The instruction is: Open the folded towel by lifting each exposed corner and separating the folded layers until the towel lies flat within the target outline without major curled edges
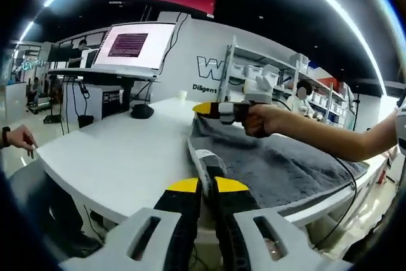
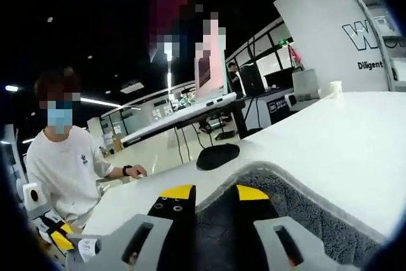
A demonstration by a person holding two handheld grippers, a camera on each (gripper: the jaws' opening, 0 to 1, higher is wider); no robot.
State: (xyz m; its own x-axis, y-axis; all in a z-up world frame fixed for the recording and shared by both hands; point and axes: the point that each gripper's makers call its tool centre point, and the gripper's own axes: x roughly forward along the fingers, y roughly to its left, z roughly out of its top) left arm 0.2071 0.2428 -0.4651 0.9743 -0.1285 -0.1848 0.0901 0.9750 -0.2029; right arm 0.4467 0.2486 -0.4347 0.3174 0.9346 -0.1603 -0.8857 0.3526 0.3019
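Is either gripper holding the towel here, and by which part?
The left gripper is shut on the grey towel at its near corner. The right gripper has its jaws apart over the towel's edge, holding nothing.

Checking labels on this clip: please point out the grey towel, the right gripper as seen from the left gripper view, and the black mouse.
grey towel (image 1: pixel 285 166): left gripper view, flat middle.
right gripper (image 1: pixel 204 108): left gripper view, yellow jaw tips.
black mouse (image 2: pixel 217 155): right gripper view, top surface.

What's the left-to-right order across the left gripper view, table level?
A person's hand at the table's edge → black mouse → white table → gray towel with the right gripper above its far corner → the holder's arm.
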